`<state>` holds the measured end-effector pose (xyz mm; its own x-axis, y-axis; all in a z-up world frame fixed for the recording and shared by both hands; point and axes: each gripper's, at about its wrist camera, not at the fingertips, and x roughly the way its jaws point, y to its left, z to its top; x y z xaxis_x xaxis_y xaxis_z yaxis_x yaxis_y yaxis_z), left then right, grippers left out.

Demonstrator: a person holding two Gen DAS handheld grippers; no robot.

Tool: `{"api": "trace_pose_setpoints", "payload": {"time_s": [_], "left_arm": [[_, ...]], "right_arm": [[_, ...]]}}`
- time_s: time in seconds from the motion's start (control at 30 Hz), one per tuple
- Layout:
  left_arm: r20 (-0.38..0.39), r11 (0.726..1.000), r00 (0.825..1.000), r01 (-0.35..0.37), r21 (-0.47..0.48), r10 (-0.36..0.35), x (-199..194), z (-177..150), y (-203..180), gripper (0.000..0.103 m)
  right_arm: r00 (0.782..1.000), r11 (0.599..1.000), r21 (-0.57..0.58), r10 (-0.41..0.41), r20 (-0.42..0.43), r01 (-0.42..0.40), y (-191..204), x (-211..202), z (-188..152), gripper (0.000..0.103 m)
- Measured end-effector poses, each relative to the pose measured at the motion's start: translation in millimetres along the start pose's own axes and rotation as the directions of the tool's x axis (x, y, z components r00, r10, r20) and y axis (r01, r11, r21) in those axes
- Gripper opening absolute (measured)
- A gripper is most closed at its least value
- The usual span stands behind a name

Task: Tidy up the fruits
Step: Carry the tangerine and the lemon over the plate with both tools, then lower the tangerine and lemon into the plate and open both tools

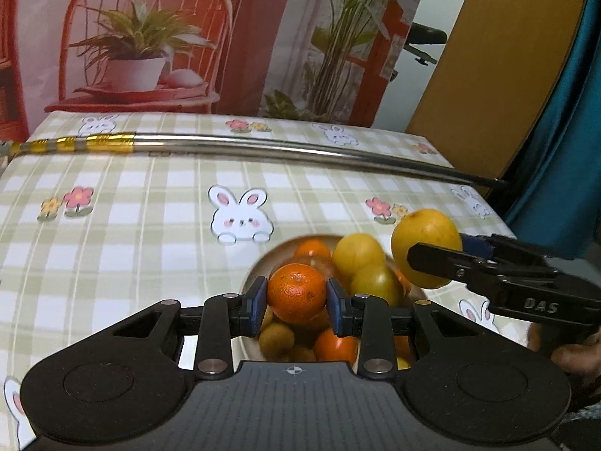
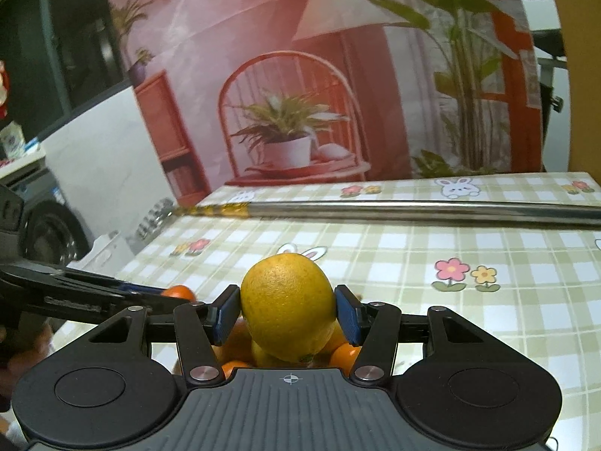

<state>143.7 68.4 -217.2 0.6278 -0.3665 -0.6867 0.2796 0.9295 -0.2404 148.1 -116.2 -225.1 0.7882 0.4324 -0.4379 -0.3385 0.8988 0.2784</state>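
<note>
1. Left gripper [image 1: 296, 295]: we see its blue pads pinching an orange mandarin [image 1: 296, 292] from both sides, held just above the bowl [image 1: 252, 274]. Grip sits across the fruit's widest part, likely so it won't roll out.
2. Right gripper [image 2: 288, 314]: pads clamped on a big yellow citrus [image 2: 287, 306], also squeezed at its middle. In the left view the same fruit [image 1: 426, 242] hangs over the bowl's right rim, clear of the pile.
3. Both fruits look lifted, not resting; we judge this as a two-at-once pick out of the mixed pile, sorting by colour or kind probably.
4. Bowl under both grippers holds more fruit: oranges and yellow-green ones stacked together, some hidden below the fingers.
5. Tablecloth [image 1: 150, 203], green check with bunnies and flowers, is bare around the bowl; we see no second container, so the drop spot is unclear.
6. Long metal rod [image 1: 300, 148] with gold bands lies across the far side of the table, well apart from the bowl.
7. Risk, our guess: the grippers are near each other, so they could bump when moving off.
</note>
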Motion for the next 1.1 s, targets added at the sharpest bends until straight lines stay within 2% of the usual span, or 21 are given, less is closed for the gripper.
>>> {"api": "trace_pose_setpoints", "payload": {"time_s": [0.13, 0.4, 0.73, 1.1], "left_arm": [[0.012, 1.000, 1.000, 0.005, -0.029, -0.005, -6, -14, 2, 0.035], [0.030, 1.000, 0.999, -0.019, -0.022, 0.019, -15, -35, 1, 0.035], [0.039, 0.999, 0.999, -0.015, -0.039, 0.017, -18, -41, 4, 0.035], [-0.004, 0.999, 1.000, -0.021, -0.040, 0.021, -5, -43, 4, 0.035]], "right_arm": [[1.000, 1.000, -0.029, 0.000, -0.030, -0.001, 15, -5, -5, 0.051], [0.993, 0.996, -0.091, -0.016, -0.113, 0.005, 41, -1, -18, 0.050], [0.987, 0.989, -0.145, -0.033, -0.159, 0.010, 50, 15, -23, 0.051], [0.990, 0.979, -0.202, -0.037, -0.139, 0.008, 54, 12, -20, 0.054]]}}
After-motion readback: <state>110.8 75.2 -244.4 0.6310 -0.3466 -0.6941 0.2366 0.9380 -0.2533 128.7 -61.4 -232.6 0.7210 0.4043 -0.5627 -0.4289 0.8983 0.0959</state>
